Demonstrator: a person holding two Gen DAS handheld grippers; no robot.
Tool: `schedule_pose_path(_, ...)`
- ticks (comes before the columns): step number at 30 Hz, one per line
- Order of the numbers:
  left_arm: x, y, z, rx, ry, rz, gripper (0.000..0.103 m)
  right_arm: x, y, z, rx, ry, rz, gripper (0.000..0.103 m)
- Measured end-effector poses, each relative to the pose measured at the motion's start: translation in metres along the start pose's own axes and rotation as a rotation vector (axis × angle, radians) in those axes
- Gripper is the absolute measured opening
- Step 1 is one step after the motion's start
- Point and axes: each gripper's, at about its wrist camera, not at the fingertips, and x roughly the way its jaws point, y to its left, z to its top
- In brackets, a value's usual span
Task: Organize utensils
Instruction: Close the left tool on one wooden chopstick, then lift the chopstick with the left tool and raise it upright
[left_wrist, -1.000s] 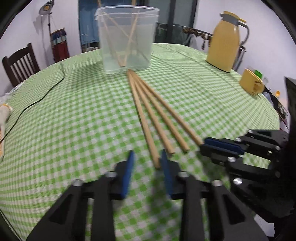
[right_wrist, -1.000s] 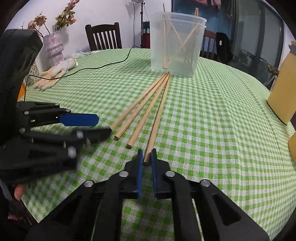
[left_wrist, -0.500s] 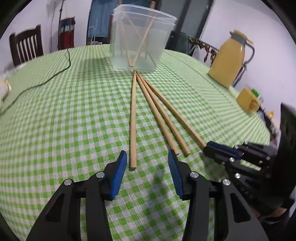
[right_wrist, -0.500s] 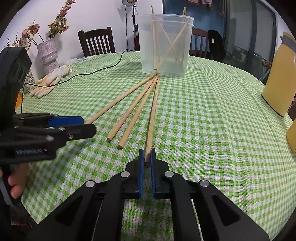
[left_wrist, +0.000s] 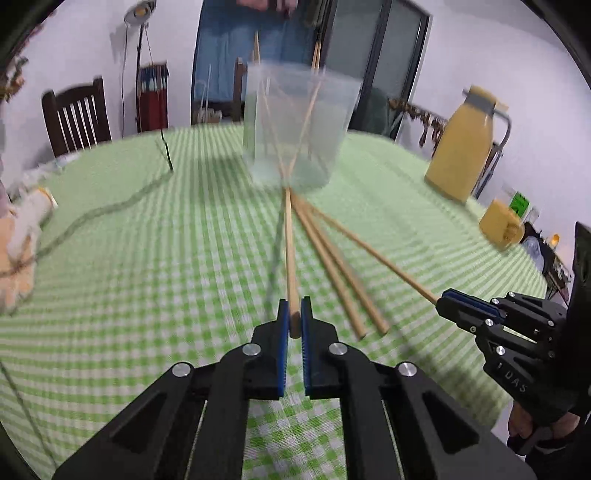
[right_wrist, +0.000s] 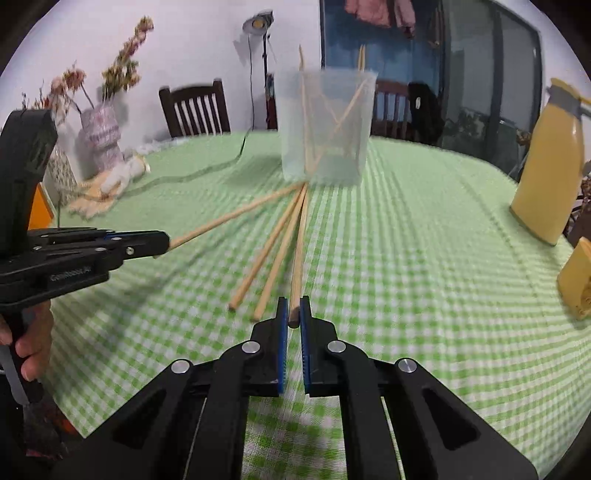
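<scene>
Two chopsticks pinched, left gripper (left_wrist: 294, 317) on one (left_wrist: 290, 258), right gripper (right_wrist: 294, 314) on another (right_wrist: 299, 254)

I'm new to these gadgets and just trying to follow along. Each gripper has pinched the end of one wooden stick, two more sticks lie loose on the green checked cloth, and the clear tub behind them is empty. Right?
Nearly. The clear tub isn't empty: the right wrist view shows several sticks standing crossed inside it. The rest holds: the left gripper and right gripper each pinch one stick's end, and two loose sticks lie on the green checked cloth.
</scene>
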Motion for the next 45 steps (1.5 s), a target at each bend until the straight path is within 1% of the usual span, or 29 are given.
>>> schedule_pose_path(4, -0.042, 0.002, 0.022, 0.003, -0.098, -0.025, 0.000, -0.030, -0.003, 0.022, -0.004, -0.087, 0.001, 0.006)
schedule_pose_path(6, -0.062, 0.001, 0.034, 0.015, -0.143, -0.049, 0.000, -0.045, -0.004, 0.036, -0.021, -0.135, -0.001, 0.006)
schedule_pose_path(8, -0.073, 0.002, 0.045, 0.027, -0.171, -0.055, 0.000, -0.055, -0.004, 0.047, -0.032, -0.169, -0.002, 0.006)
schedule_pose_path(10, -0.075, -0.001, 0.049, 0.043, -0.167, -0.056, 0.000, -0.063, -0.004, 0.058, -0.047, -0.201, -0.016, 0.006)
schedule_pose_path(13, -0.064, -0.012, 0.038, 0.116, -0.080, -0.111, 0.000, -0.068, -0.006, 0.065, -0.059, -0.219, -0.034, 0.006)
schedule_pose_path(14, -0.057, -0.015, 0.027, 0.152, -0.042, -0.106, 0.006, -0.066, -0.006, 0.063, -0.060, -0.212, -0.040, 0.006)
schedule_pose_path(15, -0.052, -0.017, 0.017, 0.180, -0.018, -0.097, 0.014, -0.062, -0.008, 0.060, -0.060, -0.197, -0.043, 0.006)
schedule_pose_path(16, -0.044, -0.016, 0.005, 0.202, 0.007, -0.072, 0.037, -0.059, -0.009, 0.055, -0.057, -0.184, -0.044, 0.006)
schedule_pose_path(17, -0.035, -0.011, -0.006, 0.202, 0.027, -0.019, 0.054, -0.055, -0.012, 0.049, -0.049, -0.168, -0.044, 0.006)
schedule_pose_path(18, -0.027, -0.008, -0.012, 0.208, 0.035, 0.038, 0.058, -0.051, -0.016, 0.042, -0.037, -0.148, -0.041, 0.006)
schedule_pose_path(21, -0.006, 0.017, -0.017, 0.221, 0.039, 0.174, 0.063, -0.046, -0.024, 0.027, -0.008, -0.112, -0.048, 0.006)
schedule_pose_path(22, 0.001, 0.030, -0.014, 0.215, 0.038, 0.206, 0.063, -0.046, -0.028, 0.021, 0.005, -0.104, -0.046, 0.006)
schedule_pose_path(23, 0.008, 0.041, -0.012, 0.202, 0.049, 0.211, 0.065, -0.047, -0.030, 0.017, 0.015, -0.099, -0.048, 0.006)
schedule_pose_path(24, 0.019, 0.058, -0.009, 0.163, 0.105, 0.209, 0.066, -0.047, -0.032, 0.013, 0.023, -0.092, -0.051, 0.006)
schedule_pose_path(26, 0.035, 0.080, -0.009, 0.096, 0.216, 0.142, 0.064, -0.048, -0.036, 0.009, 0.029, -0.090, -0.059, 0.006)
schedule_pose_path(27, 0.035, 0.083, -0.011, 0.093, 0.211, 0.132, 0.064, -0.048, -0.038, 0.008, 0.034, -0.089, -0.060, 0.006)
schedule_pose_path(29, 0.030, 0.076, -0.013, 0.114, 0.223, 0.036, 0.064, -0.047, -0.043, 0.005, 0.049, -0.086, -0.063, 0.006)
schedule_pose_path(31, 0.025, 0.068, -0.017, 0.125, 0.228, -0.038, 0.064, -0.044, -0.046, 0.003, 0.061, -0.078, -0.069, 0.006)
schedule_pose_path(33, 0.021, 0.057, -0.025, 0.172, 0.228, -0.026, 0.061, -0.043, -0.048, 0.001, 0.065, -0.068, -0.067, 0.006)
schedule_pose_path(34, 0.020, 0.052, -0.028, 0.207, 0.229, -0.003, 0.056, -0.042, -0.049, -0.001, 0.064, -0.063, -0.068, 0.006)
schedule_pose_path(35, 0.019, 0.048, -0.030, 0.223, 0.231, 0.016, 0.050, -0.042, -0.048, -0.002, 0.062, -0.060, -0.066, 0.006)
schedule_pose_path(36, 0.016, 0.044, -0.032, 0.235, 0.236, 0.030, 0.048, -0.042, -0.049, -0.004, 0.060, -0.057, -0.064, 0.006)
schedule_pose_path(37, 0.013, 0.042, -0.034, 0.240, 0.245, 0.023, 0.041, -0.042, -0.049, -0.005, 0.057, -0.055, -0.063, 0.006)
schedule_pose_path(38, 0.010, 0.041, -0.038, 0.243, 0.250, 0.025, 0.027, -0.042, -0.048, -0.007, 0.054, -0.053, -0.061, 0.006)
schedule_pose_path(39, 0.005, 0.043, -0.038, 0.228, 0.261, 0.037, 0.019, -0.041, -0.049, -0.009, 0.053, -0.050, -0.059, 0.006)
schedule_pose_path(40, -0.001, 0.044, -0.041, 0.199, 0.270, 0.037, 0.004, -0.040, -0.050, -0.010, 0.056, -0.046, -0.058, 0.006)
schedule_pose_path(41, -0.001, 0.049, -0.038, 0.152, 0.284, 0.018, 0.004, -0.039, -0.050, -0.011, 0.059, -0.043, -0.056, 0.006)
schedule_pose_path(42, -0.002, 0.052, -0.038, 0.130, 0.285, 0.014, 0.004, -0.039, -0.050, -0.012, 0.060, -0.041, -0.055, 0.006)
schedule_pose_path(45, -0.002, 0.055, -0.035, 0.122, 0.267, 0.047, 0.004, -0.043, -0.049, -0.011, 0.054, -0.051, -0.052, 0.006)
